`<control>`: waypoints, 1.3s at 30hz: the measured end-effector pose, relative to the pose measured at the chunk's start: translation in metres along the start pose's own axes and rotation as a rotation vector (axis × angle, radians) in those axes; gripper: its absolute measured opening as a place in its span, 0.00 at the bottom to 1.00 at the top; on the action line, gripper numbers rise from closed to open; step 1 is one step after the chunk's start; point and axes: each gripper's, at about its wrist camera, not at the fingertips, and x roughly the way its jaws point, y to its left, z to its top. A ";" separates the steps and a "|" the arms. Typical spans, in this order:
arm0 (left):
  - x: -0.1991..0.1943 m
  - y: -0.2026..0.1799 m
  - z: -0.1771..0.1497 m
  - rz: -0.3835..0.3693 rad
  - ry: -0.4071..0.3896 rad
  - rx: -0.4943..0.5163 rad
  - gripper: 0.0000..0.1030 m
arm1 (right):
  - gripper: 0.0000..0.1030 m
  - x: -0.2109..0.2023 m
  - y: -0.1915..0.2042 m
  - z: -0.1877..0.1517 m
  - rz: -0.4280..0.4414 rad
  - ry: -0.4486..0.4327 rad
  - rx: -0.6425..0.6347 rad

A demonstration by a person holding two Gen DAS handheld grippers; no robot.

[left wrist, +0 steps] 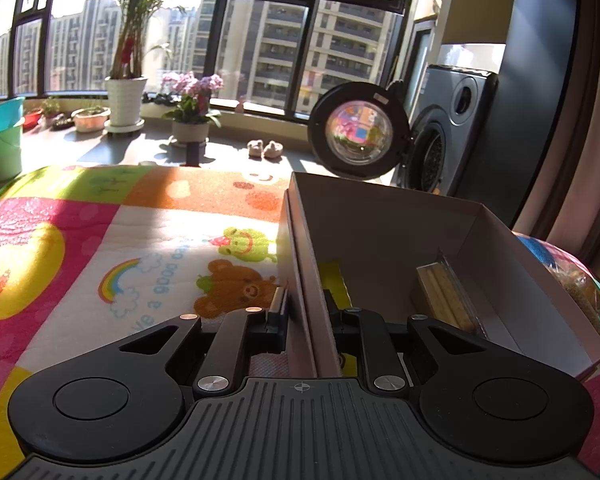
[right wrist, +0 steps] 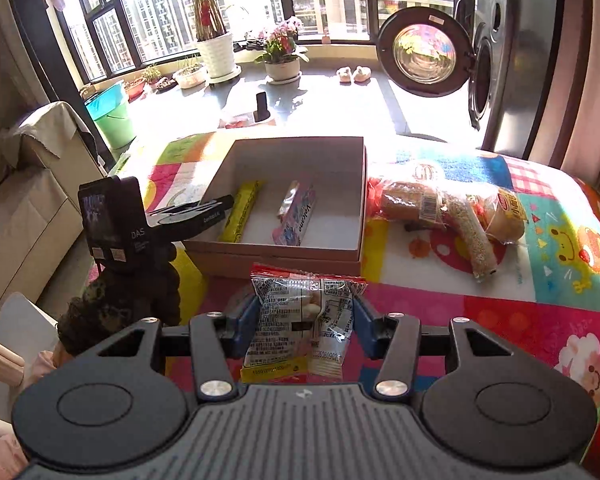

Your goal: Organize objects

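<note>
Between the blue pads of the right gripper sits a clear snack packet with a red top edge and printed label, clamped on both sides and held just above the colourful play mat. Directly beyond the packet, close to its top edge, stands the open cardboard box. Inside the box lie a yellow bar along the left wall and a pink-and-blue wrapped packet near the middle, the two apart from each other. Just right of the box, on the mat, rest bagged bread rolls and a long bag of grain. At the box's left wall the left gripper straddles the cardboard, one finger outside and one inside, pressed onto the wall. From the left wrist view a clear pack of biscuit sticks shows inside the box, to the right of that gripper. Farther off stands a washing machine with its round door swung open.
</note>
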 end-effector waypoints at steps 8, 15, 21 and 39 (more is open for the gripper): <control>0.000 0.000 0.000 0.000 0.000 0.000 0.18 | 0.49 0.029 0.031 0.068 -0.028 -0.094 -0.069; 0.001 0.000 0.000 -0.003 0.004 -0.003 0.18 | 0.49 0.103 0.022 0.085 -0.111 -0.002 0.001; 0.001 0.001 0.000 -0.003 0.003 -0.003 0.18 | 0.49 0.144 0.000 0.071 -0.148 0.064 0.083; 0.001 0.001 0.000 -0.004 0.003 -0.004 0.18 | 0.68 0.079 -0.103 0.053 -0.365 -0.037 0.168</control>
